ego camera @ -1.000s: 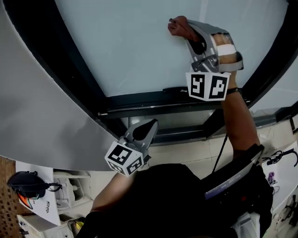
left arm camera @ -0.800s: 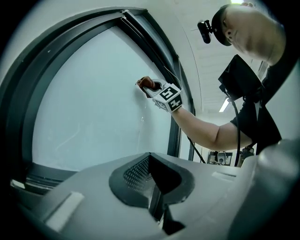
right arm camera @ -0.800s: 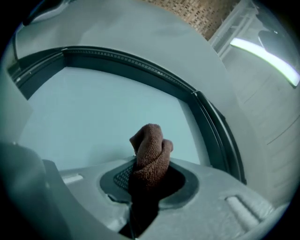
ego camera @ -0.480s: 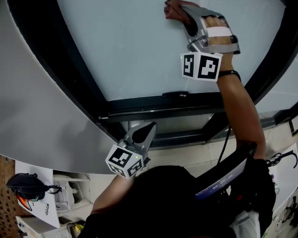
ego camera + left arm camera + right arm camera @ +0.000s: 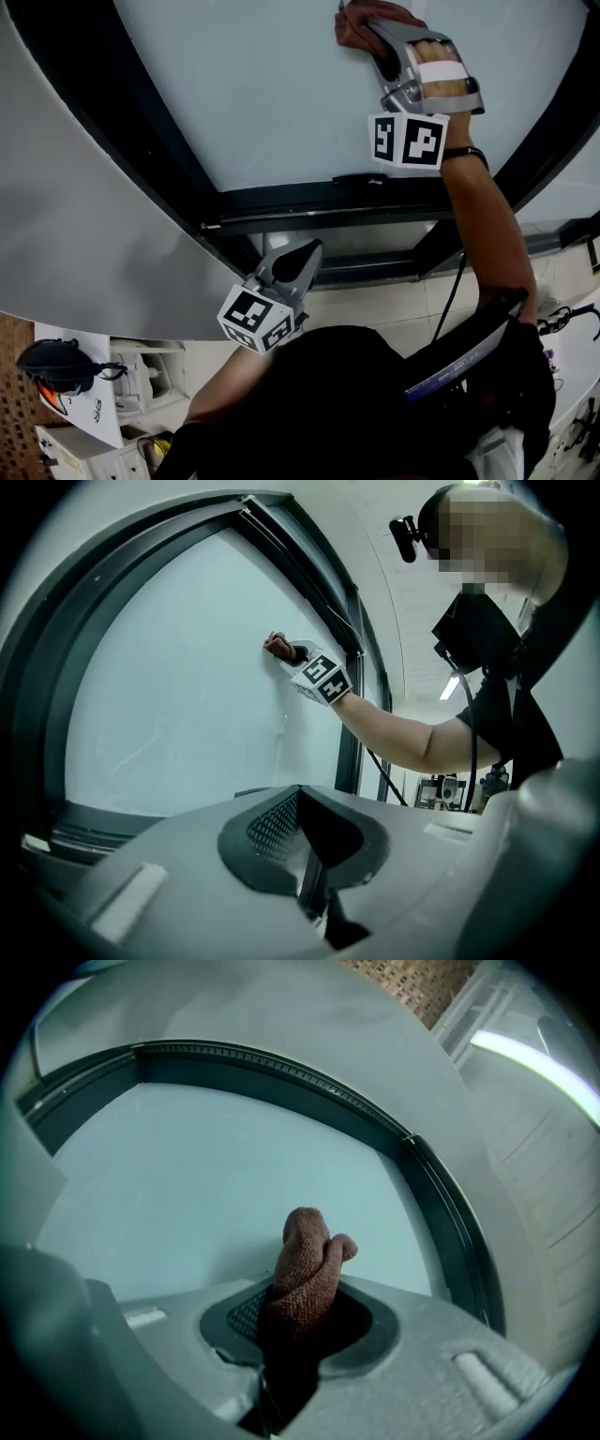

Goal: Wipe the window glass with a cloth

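A brown cloth (image 5: 306,1260) is bunched between the jaws of my right gripper (image 5: 367,28), which is shut on it. In the head view the cloth (image 5: 352,28) presses against the pale frosted window glass (image 5: 253,84) near the top of the pane. From the left gripper view the same cloth (image 5: 276,647) shows as a small brown wad on the glass (image 5: 178,686). My left gripper (image 5: 302,261) hangs low in front of the window's bottom frame, away from the glass, its jaws together with nothing between them.
A dark window frame (image 5: 309,208) runs along the pane's bottom and curves up both sides. A grey wall panel (image 5: 75,234) lies to the left. White shelving with papers and a dark headset (image 5: 56,367) sits at lower left.
My right gripper carried the cloth upward on the glass over the last second, then shifted slightly right. The left gripper stayed almost still.
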